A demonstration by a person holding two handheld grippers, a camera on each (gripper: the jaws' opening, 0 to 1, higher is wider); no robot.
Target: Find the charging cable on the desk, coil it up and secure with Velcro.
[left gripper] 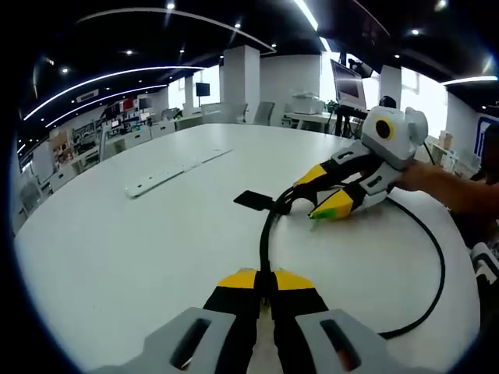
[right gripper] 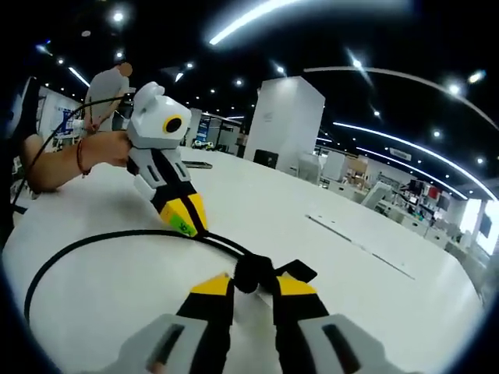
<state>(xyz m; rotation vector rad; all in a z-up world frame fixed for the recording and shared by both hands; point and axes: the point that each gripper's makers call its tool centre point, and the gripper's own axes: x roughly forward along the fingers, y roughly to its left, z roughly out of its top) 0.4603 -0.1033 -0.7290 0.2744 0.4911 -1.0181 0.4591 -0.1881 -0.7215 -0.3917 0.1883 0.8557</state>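
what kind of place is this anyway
Probably an open-plan office or lab. A large round white table sits under long ceiling strip lights, with desks and monitors behind. Both grippers hold a black cable on the table.

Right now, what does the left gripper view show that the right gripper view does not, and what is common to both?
Left gripper view: a monitor in the background and the right gripper at the Velcro tab. Right gripper view: a standing person and the left gripper. Both: the white table, the black charging cable, with both grippers' jaws closed on it.
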